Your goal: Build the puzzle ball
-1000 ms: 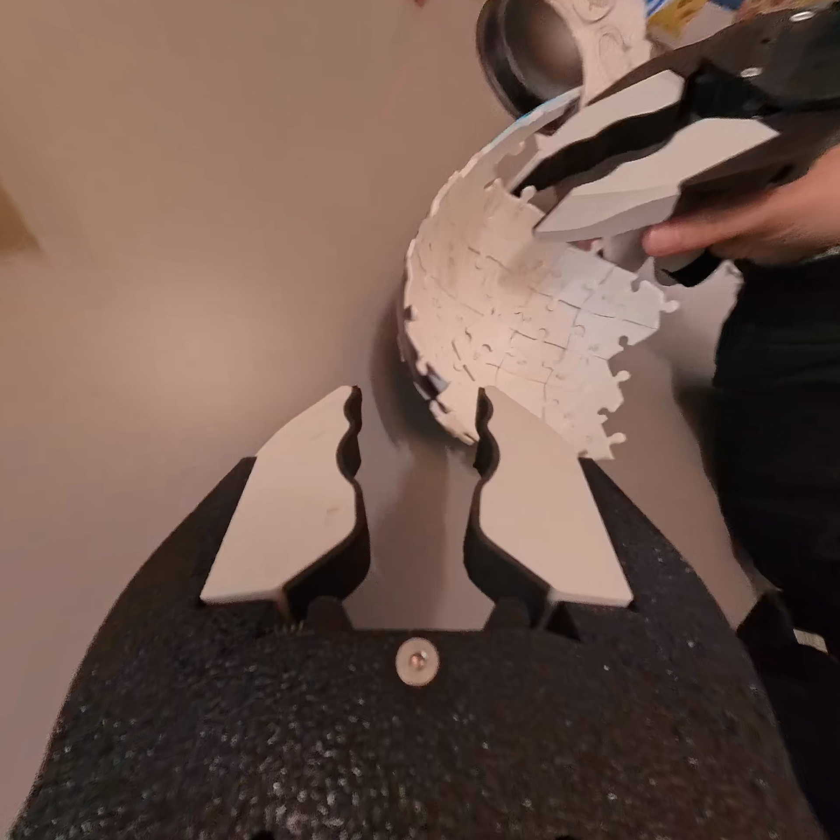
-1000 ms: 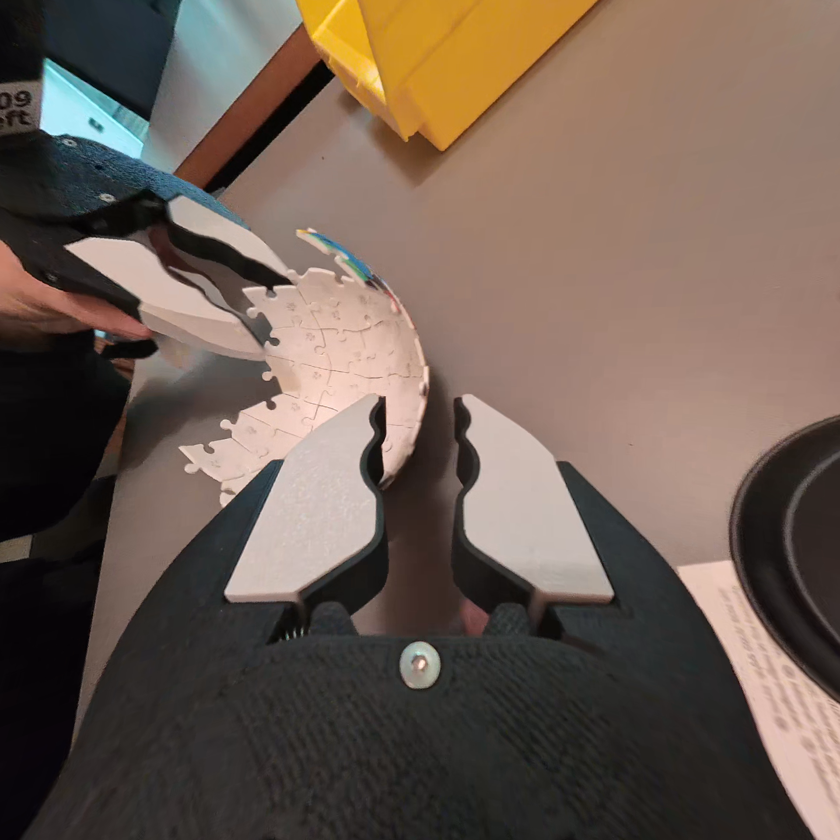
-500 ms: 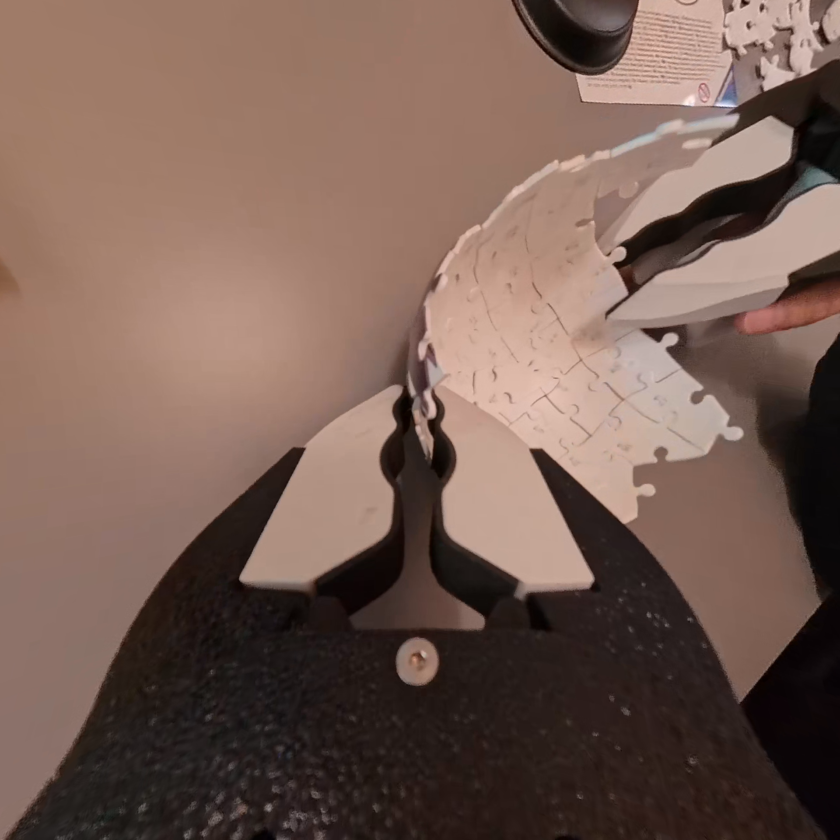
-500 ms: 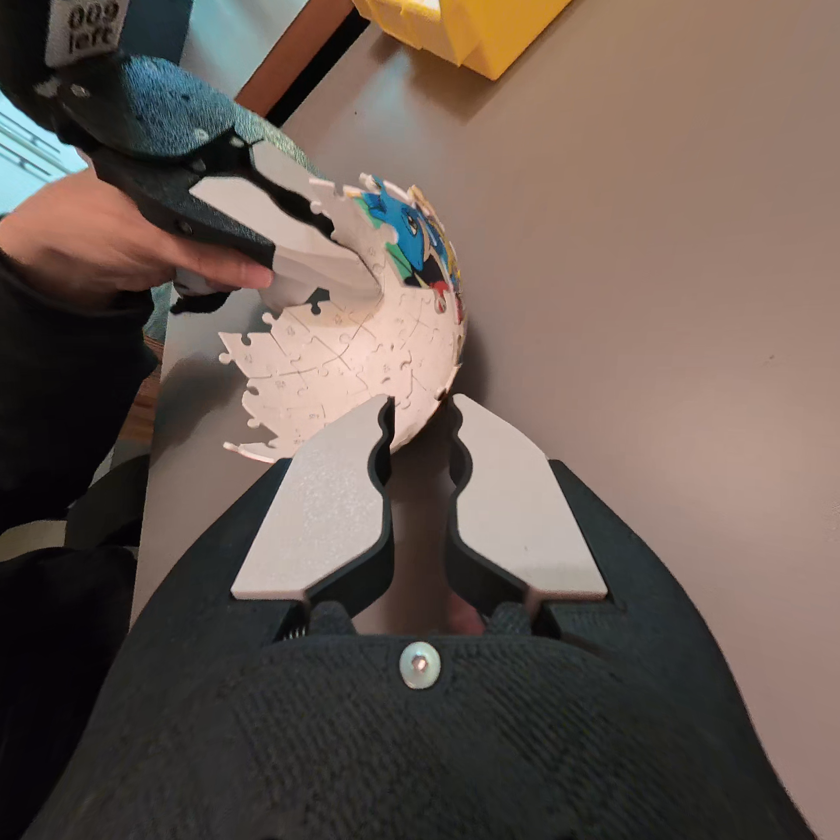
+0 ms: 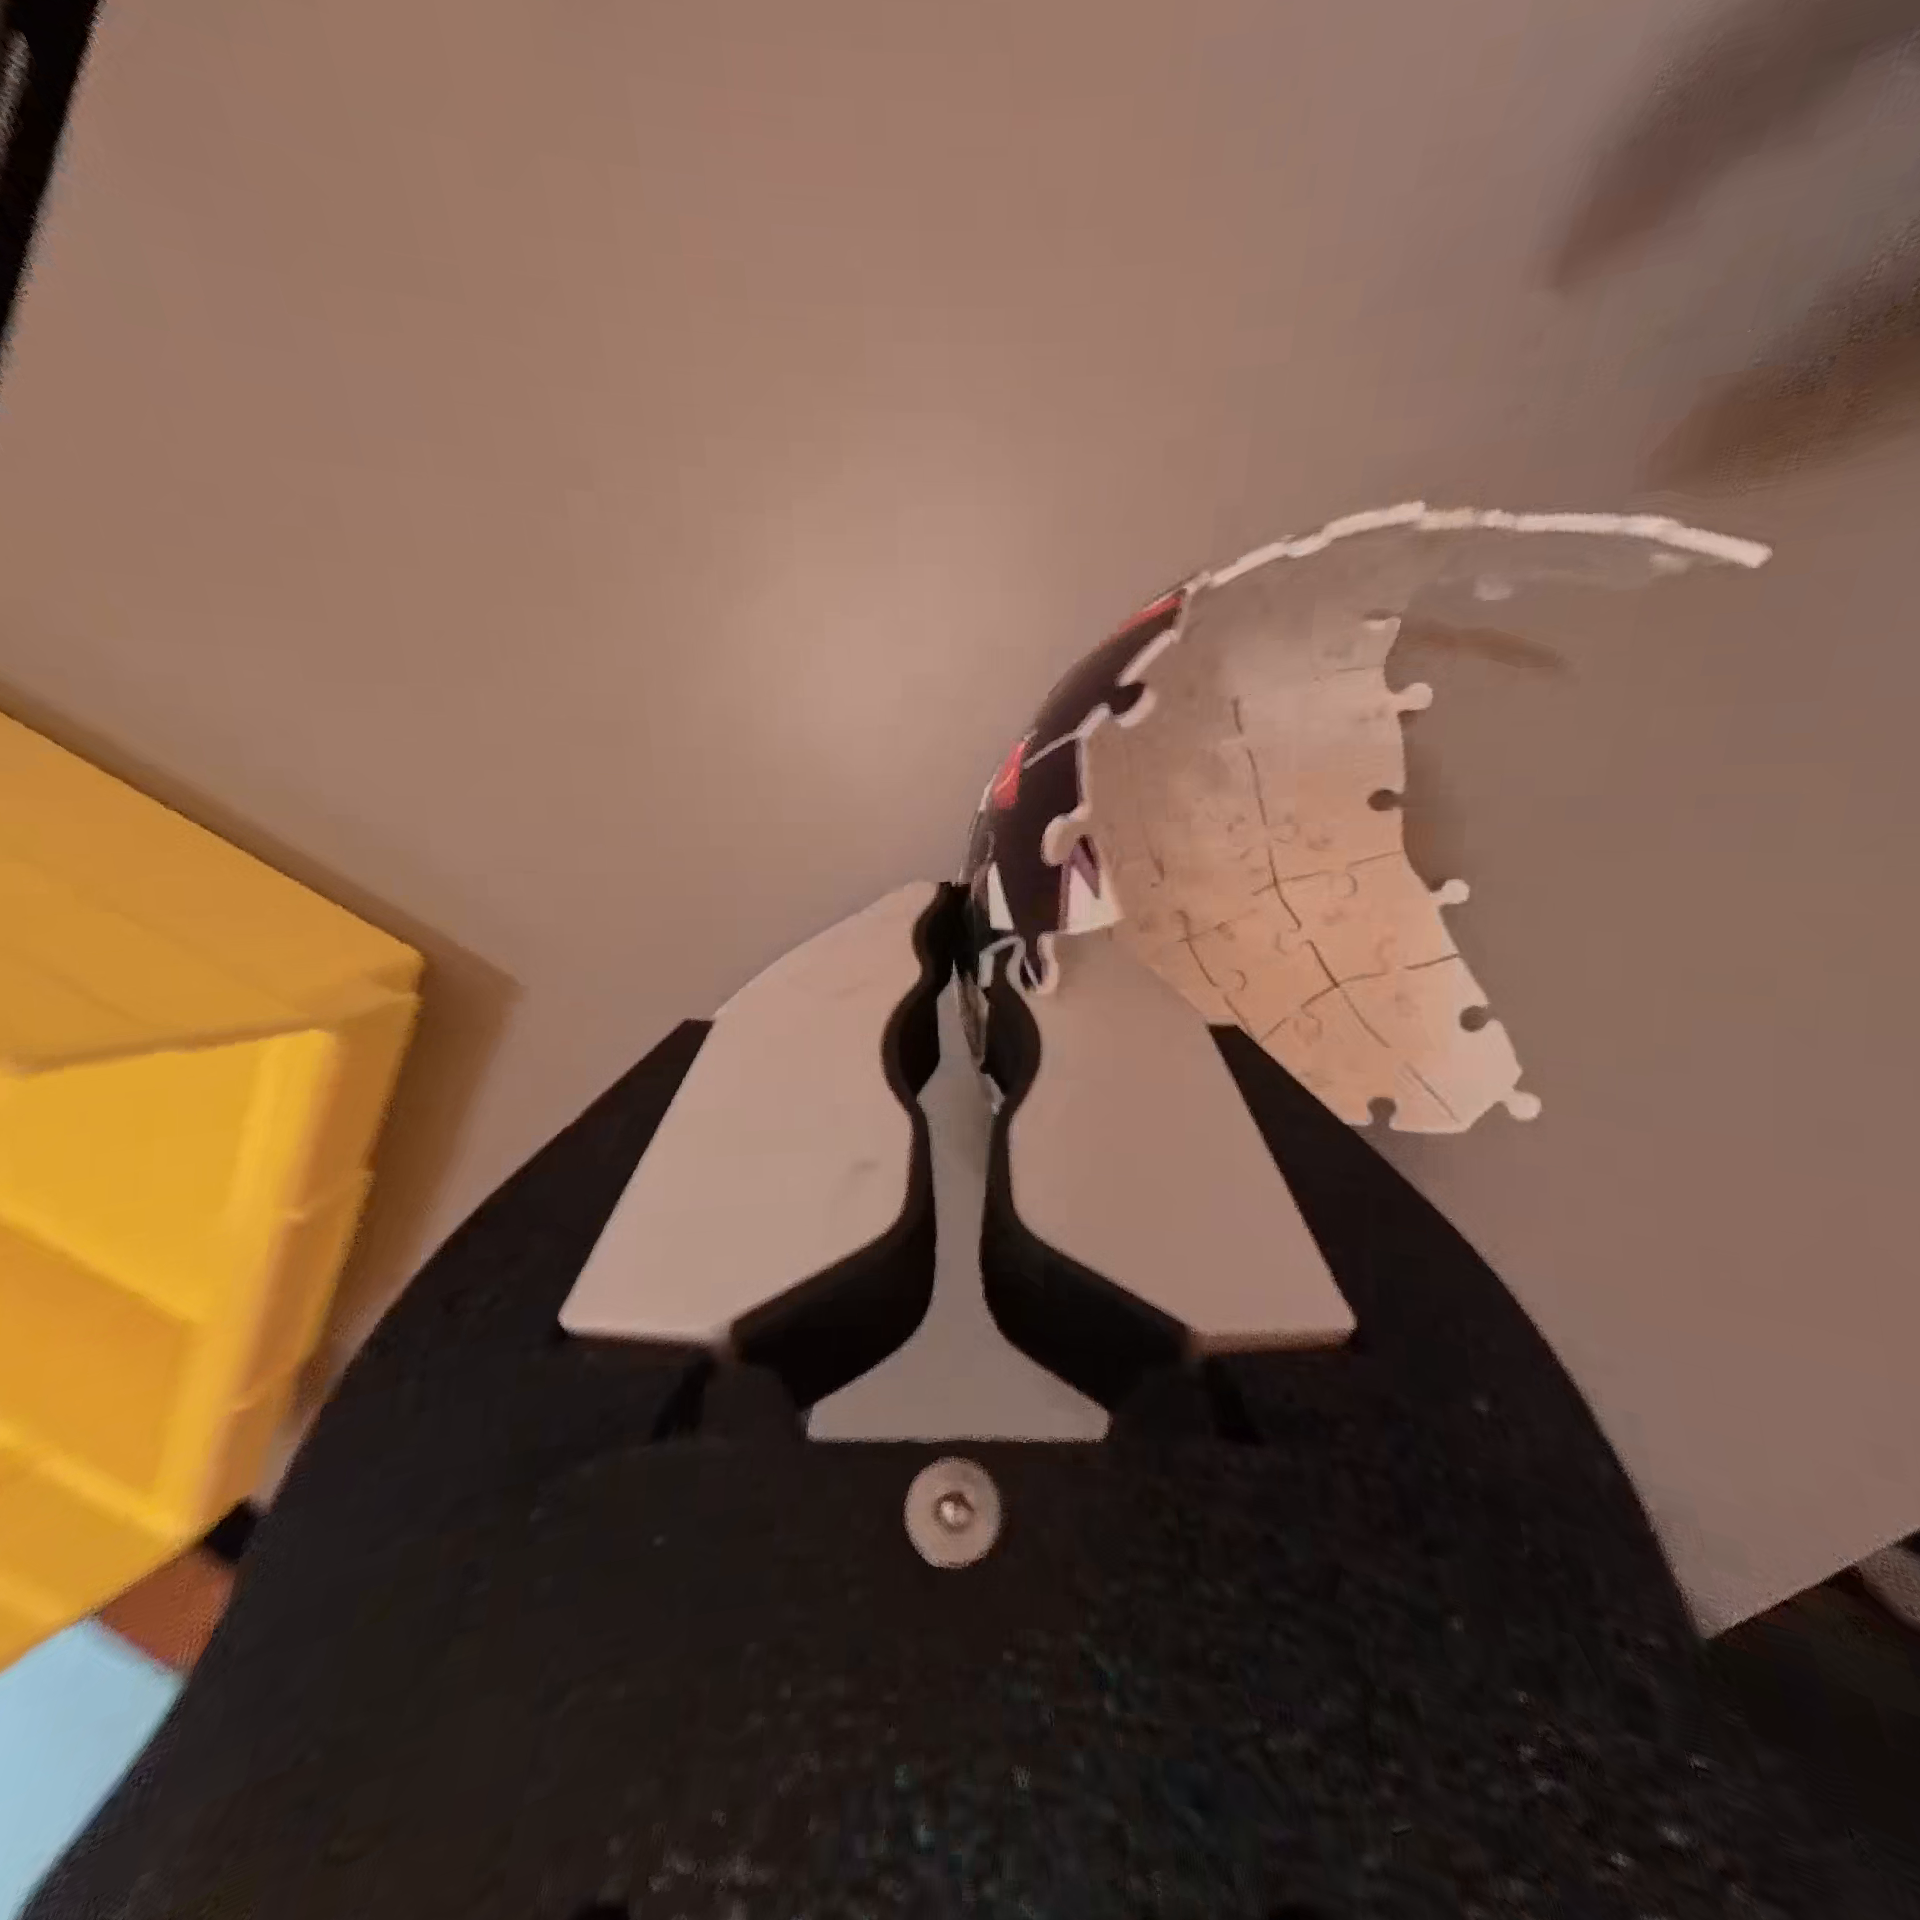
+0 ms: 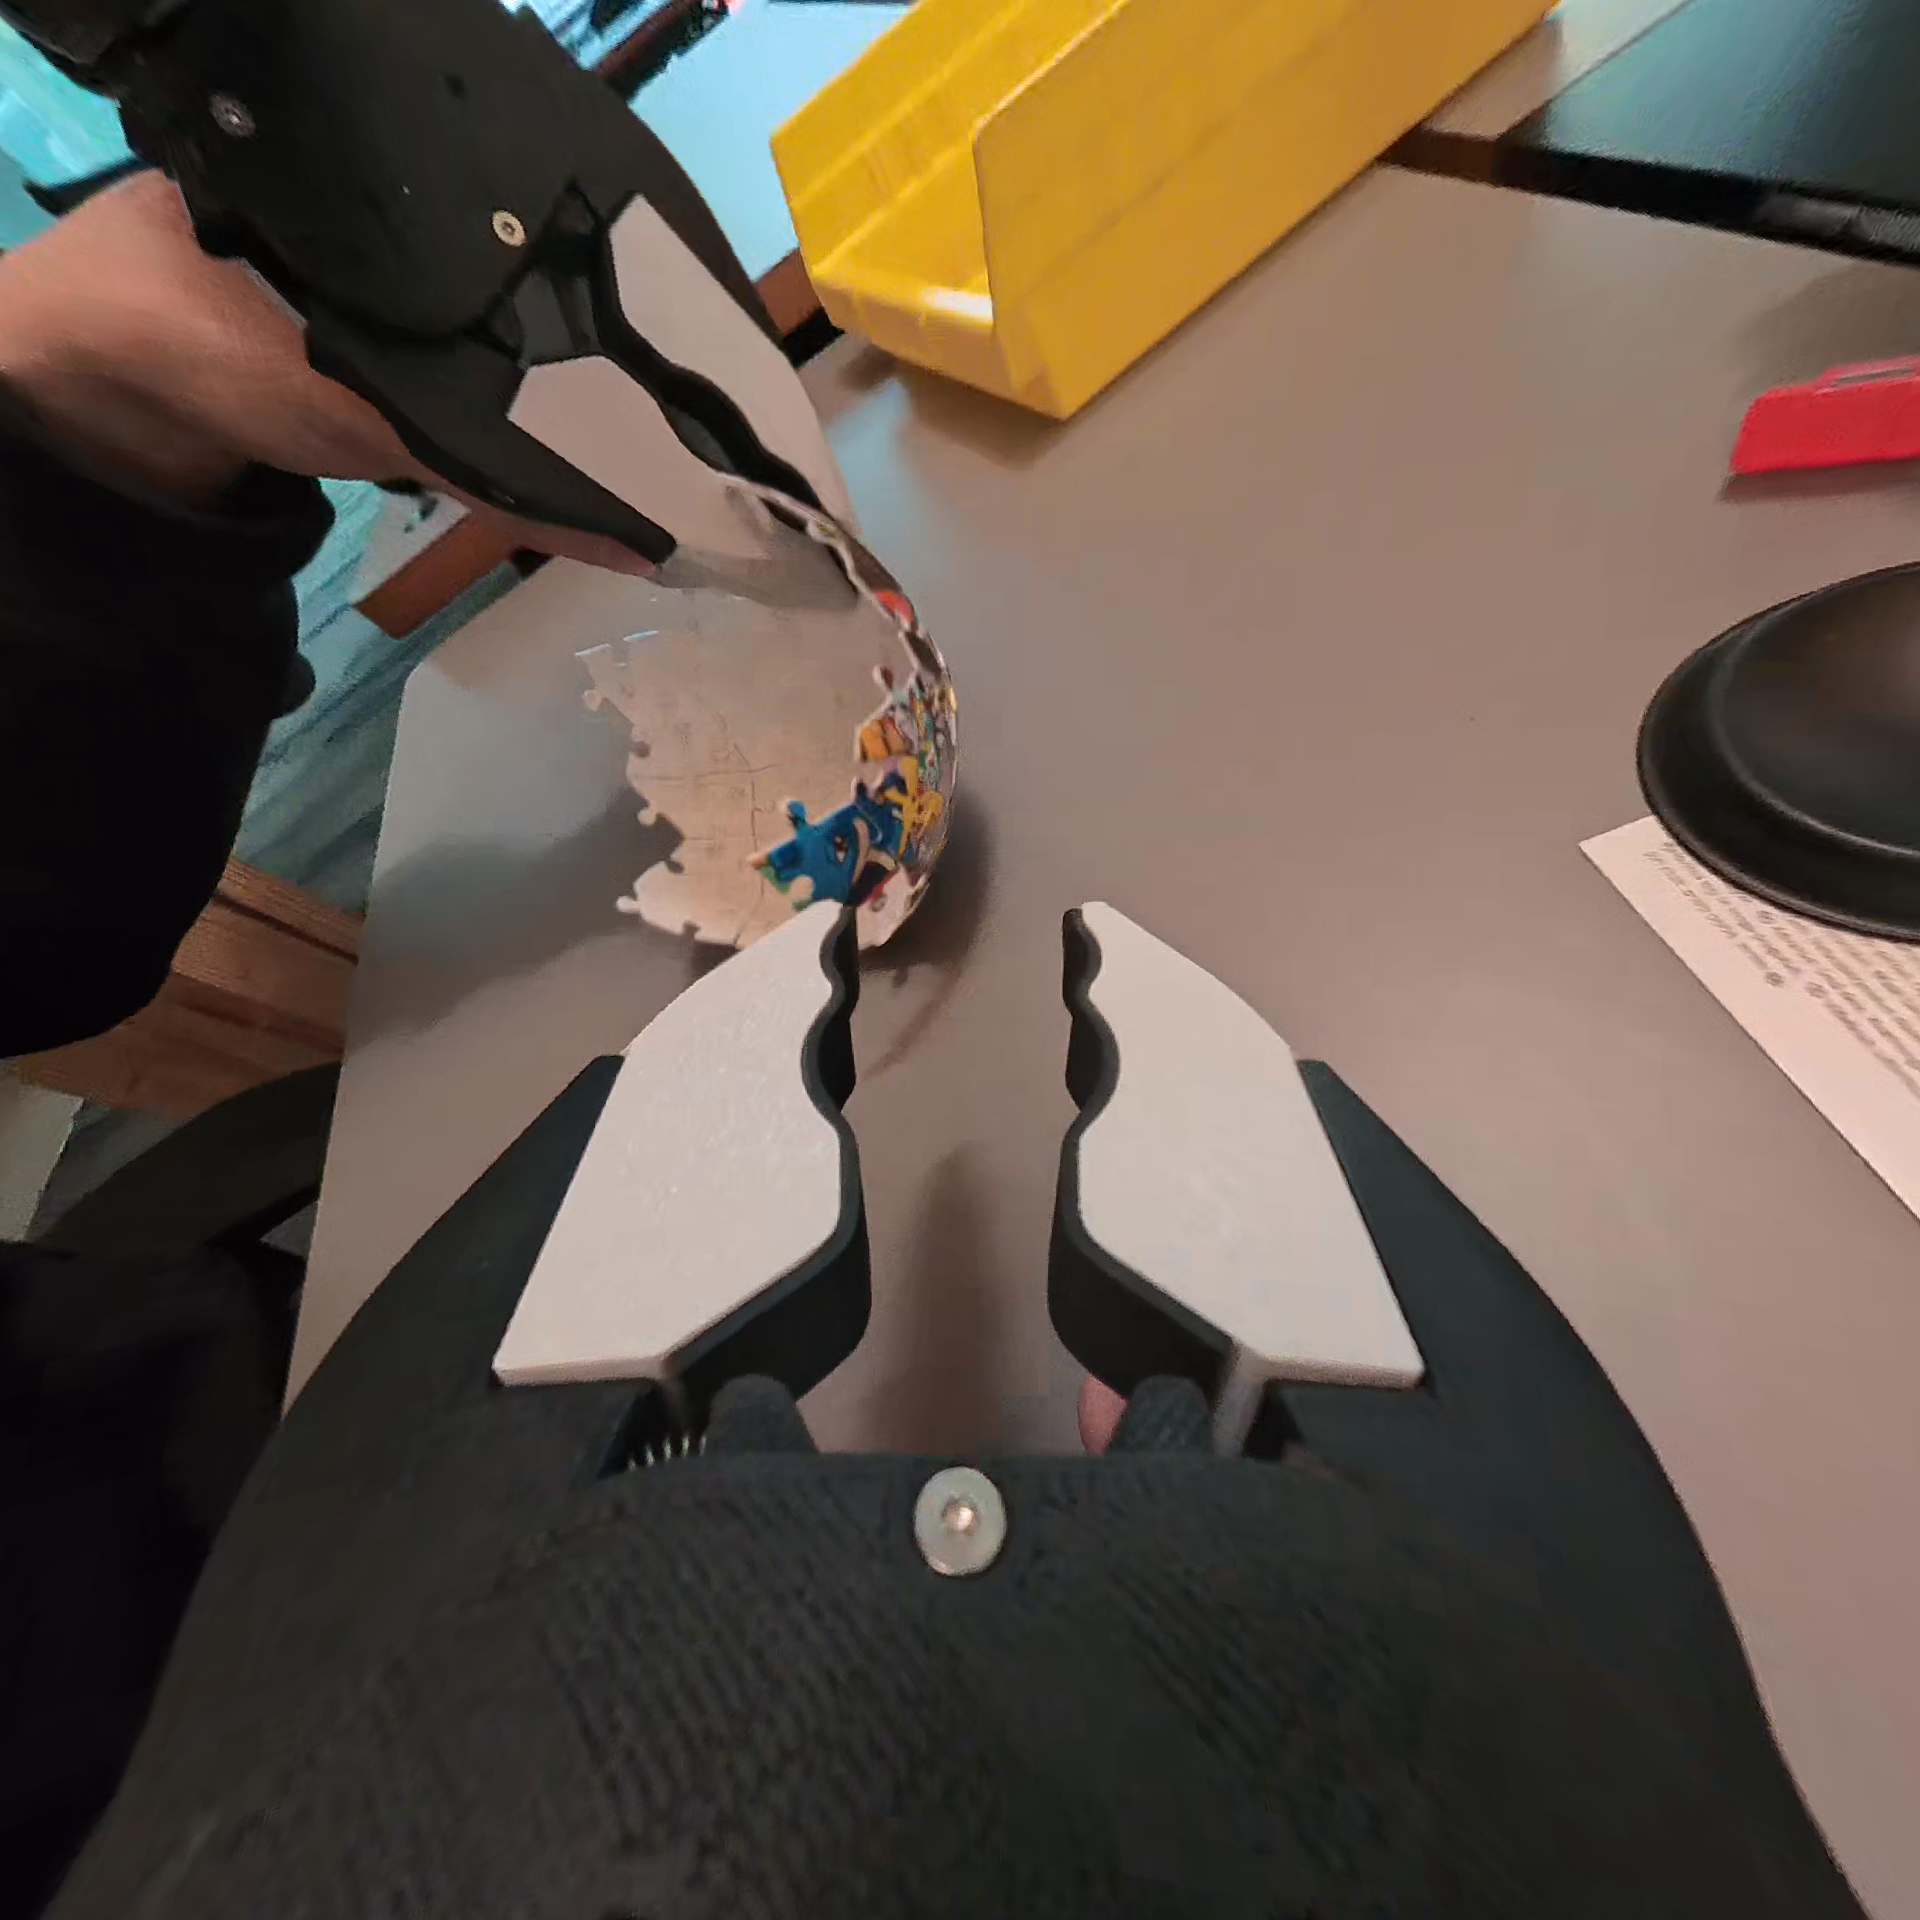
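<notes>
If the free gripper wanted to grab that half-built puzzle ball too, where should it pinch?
Probably the jagged open rim. The puzzle ball is a thin curved shell, so fingers can only close across its wall, one inside and one outside. The left gripper already pinches the upper rim; the open right gripper sits nearest the lower edge, so it should come in from below there.

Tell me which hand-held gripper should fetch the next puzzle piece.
Right. The right hand-held gripper is open and empty, while the left hand-held gripper is shut on the puzzle shell's rim, steadying it.

Left gripper (image 5: 966,961) clamped — right gripper (image 6: 958,920) agape
</notes>
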